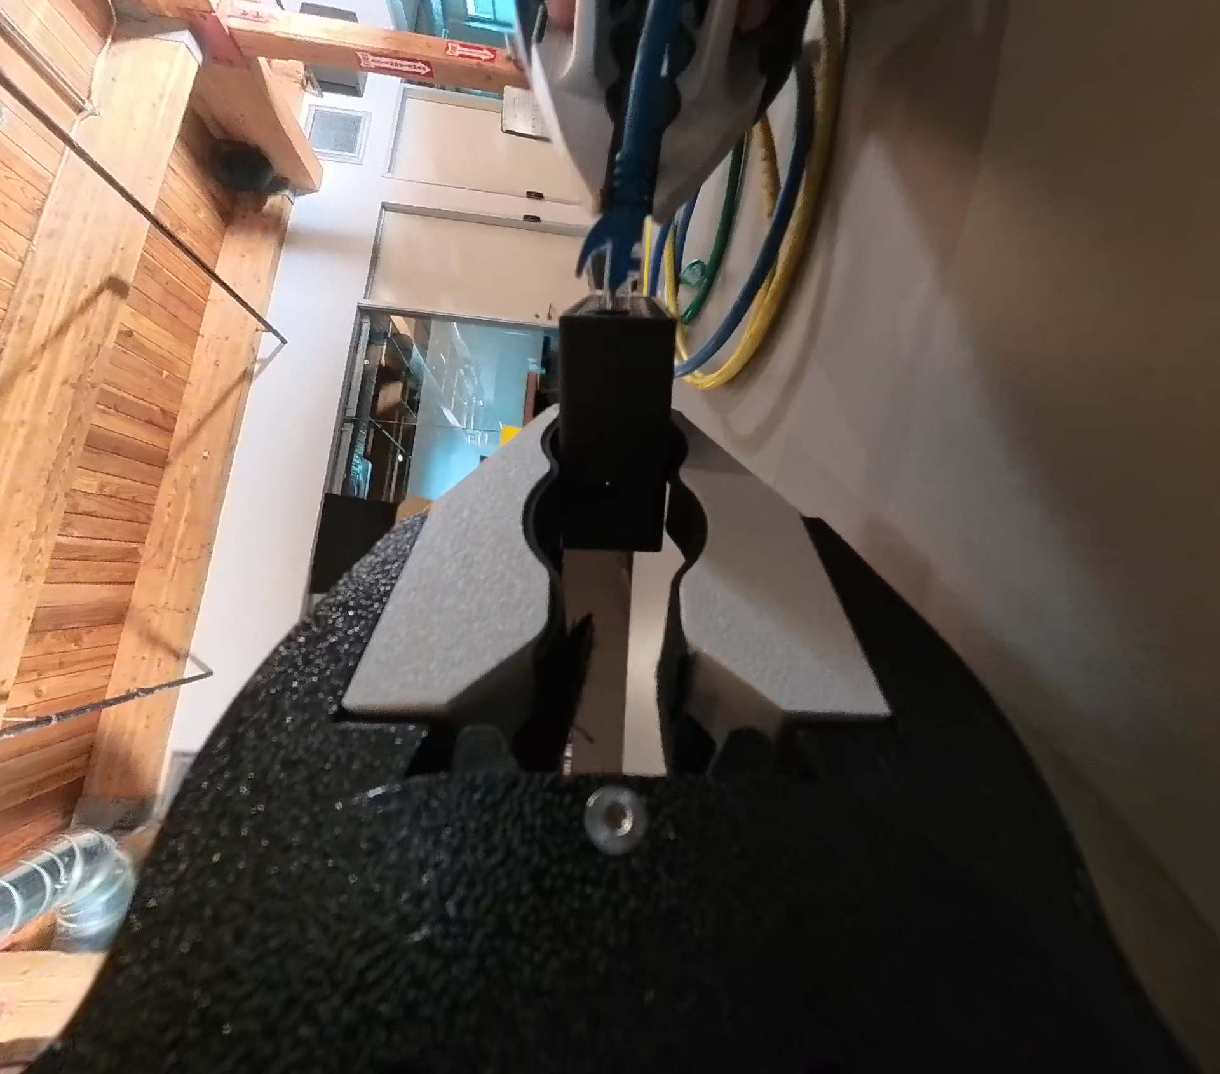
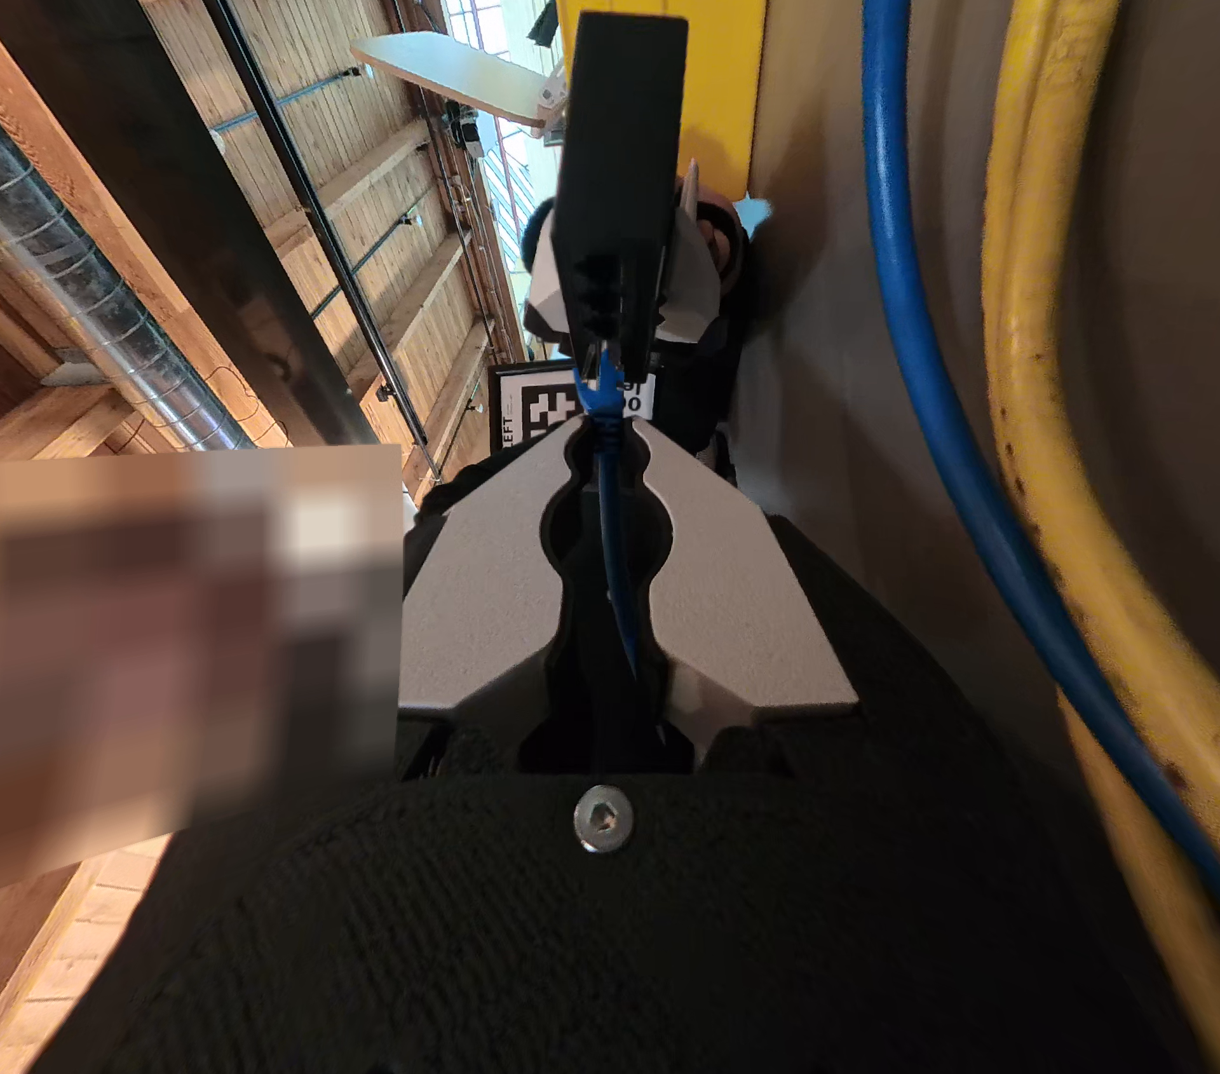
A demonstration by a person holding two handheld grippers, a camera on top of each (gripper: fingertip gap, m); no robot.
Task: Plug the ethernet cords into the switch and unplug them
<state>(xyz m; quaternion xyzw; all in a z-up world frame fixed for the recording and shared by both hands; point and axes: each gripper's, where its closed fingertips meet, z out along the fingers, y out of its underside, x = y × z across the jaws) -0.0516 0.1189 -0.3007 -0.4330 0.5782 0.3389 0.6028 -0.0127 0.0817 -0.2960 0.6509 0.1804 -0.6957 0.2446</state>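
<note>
Black and boxy, the switch [image 1: 614,435] sits clamped in the left claw [image 1: 615,451], lifted off the tabletop [image 1: 990,316]. At the switch's far end, the right claw [image 2: 609,438] pinches the blue ethernet cord [image 2: 610,521] just behind its plug [image 2: 597,375], which meets the switch's port face. Loose yellow, blue and green cords [image 1: 759,316] coil on the tabletop beside the switch.
</note>
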